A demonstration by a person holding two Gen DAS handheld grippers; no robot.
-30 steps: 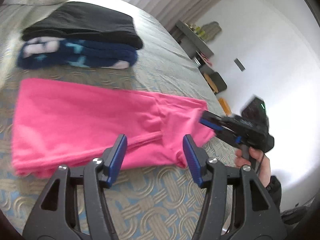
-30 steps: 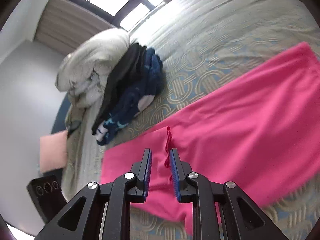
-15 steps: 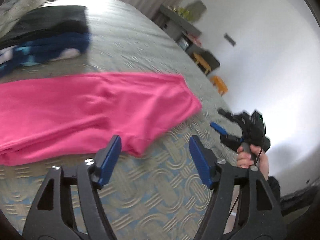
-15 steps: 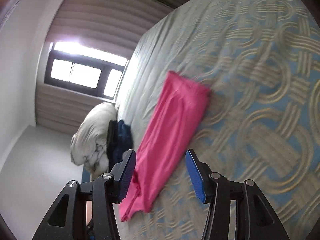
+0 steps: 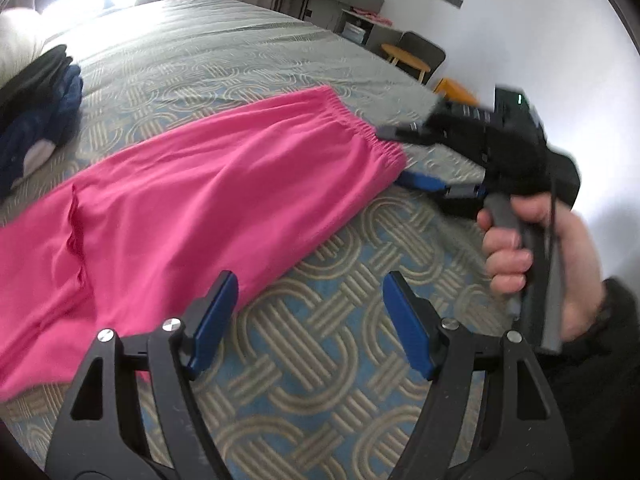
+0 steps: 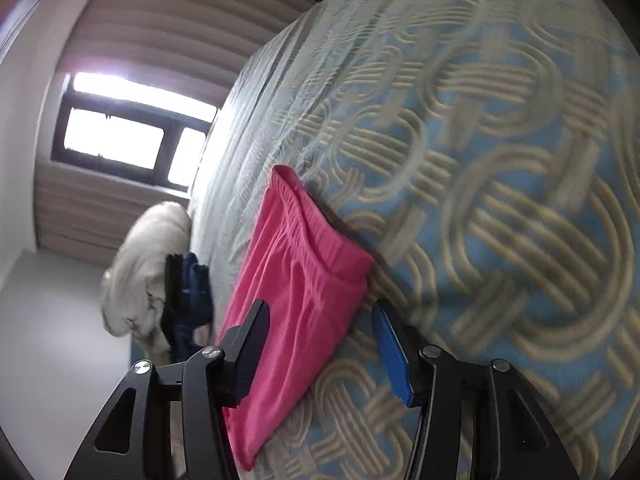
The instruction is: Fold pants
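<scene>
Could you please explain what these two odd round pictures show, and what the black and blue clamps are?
Each clamp is a hand-held gripper with a fisheye camera looking along its fingers; a person holds one in each hand. One picture is from the left hand-held gripper, the other from the right hand-held gripper, which the left view also shows in the person's hand. Both stand open and hold nothing; their jaws have just been opening. Pink pants lie flat on the patterned bed, waistband toward the right gripper. Folded dark clothes sit farther back.

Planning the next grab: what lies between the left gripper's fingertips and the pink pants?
Only bare patterned bedspread, seen in the left wrist view. The open left gripper hovers beside the pink pants, its left finger overlapping their near edge.
</scene>
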